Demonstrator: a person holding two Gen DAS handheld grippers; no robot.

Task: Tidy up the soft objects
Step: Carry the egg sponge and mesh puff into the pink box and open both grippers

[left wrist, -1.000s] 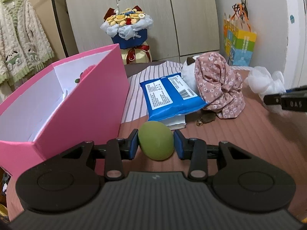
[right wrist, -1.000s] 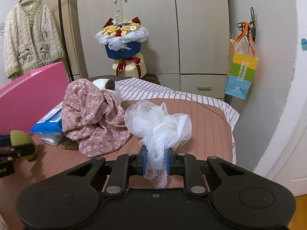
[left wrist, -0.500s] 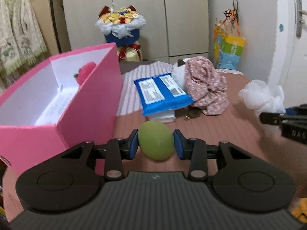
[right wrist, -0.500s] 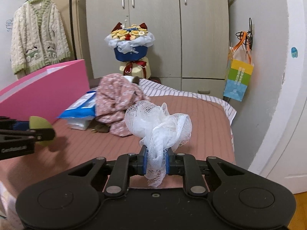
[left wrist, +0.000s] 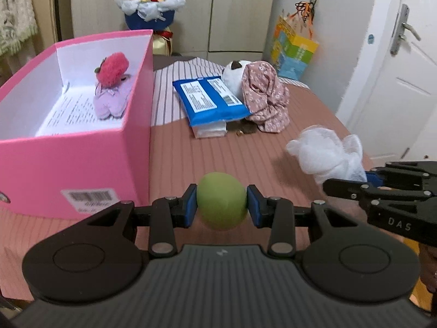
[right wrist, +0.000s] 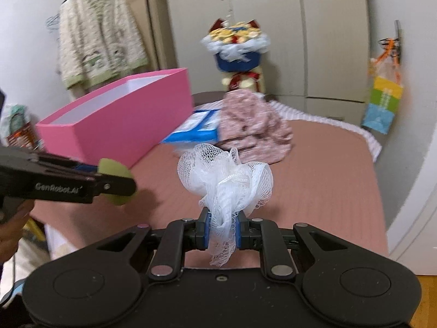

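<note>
The left gripper clamps a green soft ball between its blue pads, above the brown bedspread. The pink box stands just to its left (a pink plush toy lies inside). To its right, the right gripper pinches a white mesh pouf. Beyond both lie a blue packet and floral cloth.

"GenRobot.AI" read in white on the left gripper side; "DAS" stood on the right gripper body; pink box carried a barcode sticker, digits unreadable; blue packet had white label panels and a barcode, print too small.
</note>
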